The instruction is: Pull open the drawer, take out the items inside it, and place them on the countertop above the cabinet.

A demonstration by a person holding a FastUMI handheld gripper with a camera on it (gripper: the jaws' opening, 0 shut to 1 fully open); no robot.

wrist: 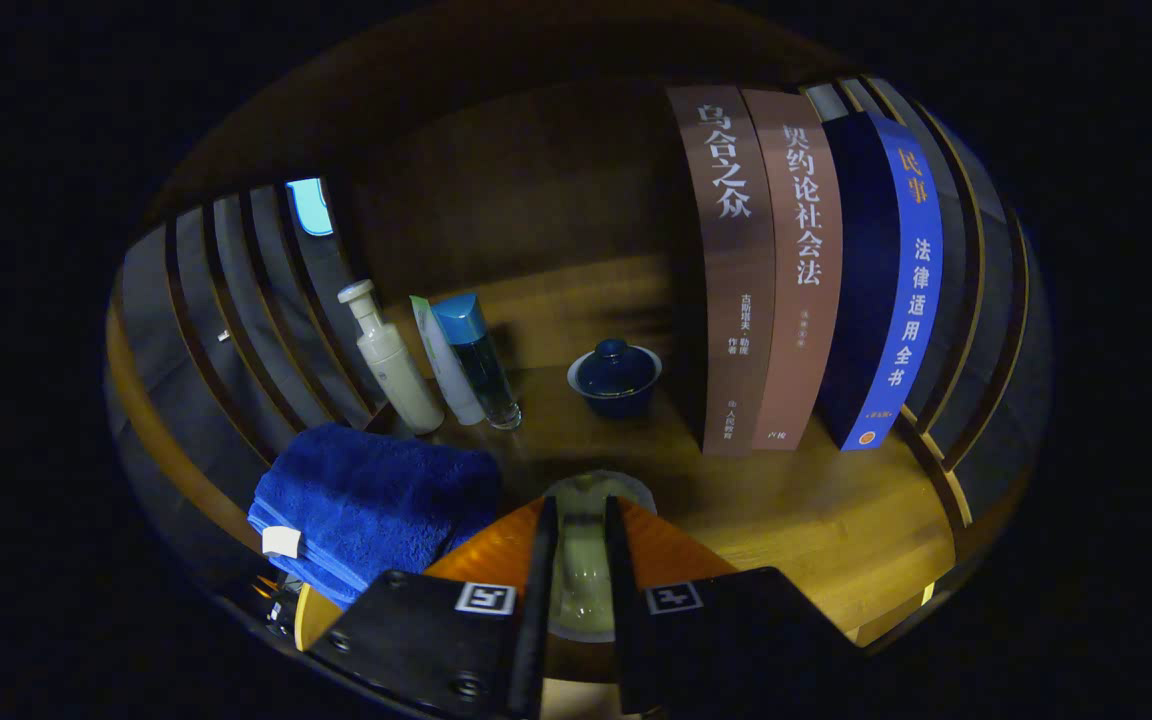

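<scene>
Desk [836,520]: warm honey-yellow wood, darker brown toward the back. Towel [376,505], lower left: deep blue terry, small white tag. Pump bottle [391,360]: cream-white. Tube [446,365] beside it: white with a green edge. Bottle [478,360]: teal-blue cap, dark glassy body. Lidded cup [616,378], centre: dark navy, pale rim. Two books [766,270], upper right: reddish brown spines, white lettering. Third book [886,280]: navy with a bright blue band. Glass jar [584,560] pinched in the claw [581,520]: pale greenish, see-through.

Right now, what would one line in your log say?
gripper: shut on glass jar | over wooden countertop | left: blue towel | beyond: bottles, lidded cup, books
</scene>
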